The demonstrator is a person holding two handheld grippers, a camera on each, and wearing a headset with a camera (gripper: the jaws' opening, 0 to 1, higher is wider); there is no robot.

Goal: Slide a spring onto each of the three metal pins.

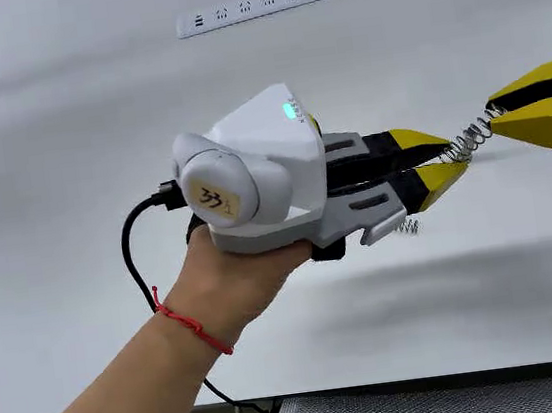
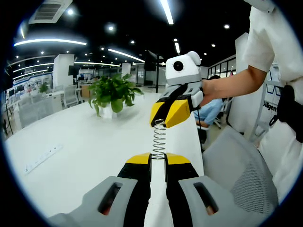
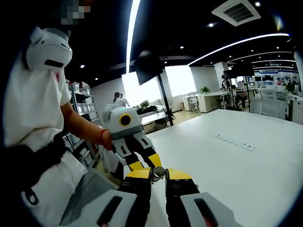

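Held spring (image 1: 464, 141): off the table (image 1: 86, 139), stretched in the air between the two grippers, at about 3 o'clock from the middle of the head view. The coil looks pulled a little long and sags slightly.

Left gripper (image 1: 449, 157): jaws drawn in on the near end of the held spring. In the left gripper view the coil (image 2: 158, 139) rises toward 12 o'clock out of the narrow slot between them.

Right gripper (image 1: 494, 114): comes in from 3 o'clock, jaws pinched on the far end. In the right gripper view the coil sits end-on between its tips.

Loose spring (image 1: 409, 225): lying flat on the table at 7 o'clock from the held spring, below the left gripper and apart from it, untouched.

Whether a pin runs inside the held coil cannot be told, as the turns hide the core.

Progress (judgement): early. One spring is in hand and not yet shown seated on any pin, and a second waits on the table. All three pins are probably still to be done.

Surroundings: power strip (image 1: 261, 2) at 11 o'clock near the far edge; black cable (image 1: 135, 244) trailing from the back of the left gripper.
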